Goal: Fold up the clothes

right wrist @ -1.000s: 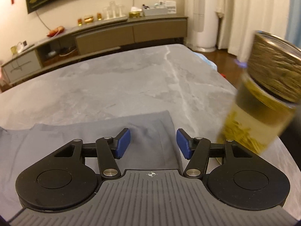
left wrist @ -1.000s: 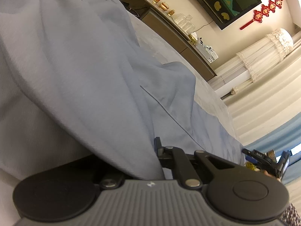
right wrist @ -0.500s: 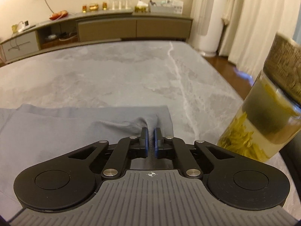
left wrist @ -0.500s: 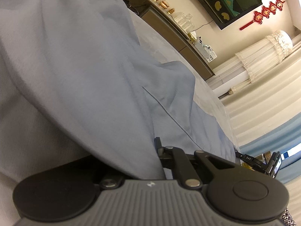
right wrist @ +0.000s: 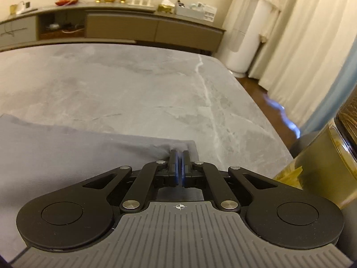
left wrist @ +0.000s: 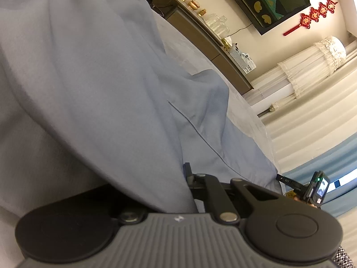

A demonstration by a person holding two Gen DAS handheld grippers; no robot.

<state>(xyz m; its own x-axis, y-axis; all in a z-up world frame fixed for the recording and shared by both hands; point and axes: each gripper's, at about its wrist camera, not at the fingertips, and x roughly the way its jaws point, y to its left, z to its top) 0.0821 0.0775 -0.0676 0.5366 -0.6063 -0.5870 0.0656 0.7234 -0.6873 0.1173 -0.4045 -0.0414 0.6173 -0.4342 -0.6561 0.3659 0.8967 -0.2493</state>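
Currently both grippers clamp the grey-blue garment (right wrist: pixel 67 151): right gripper (right wrist: pixel 179 156) at its far right corner, left gripper (left wrist: pixel 186 174) under draped folds.

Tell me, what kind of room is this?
Probably a living room at home: a long low sideboard along the wall, a red knot ornament beside a dark hanging, and pale curtains.

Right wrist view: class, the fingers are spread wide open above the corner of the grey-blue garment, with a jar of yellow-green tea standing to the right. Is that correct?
Not quite. In the right wrist view the right gripper is shut, its fingers pinching the corner of the garment. The jar of yellow-green tea does stand to the right.
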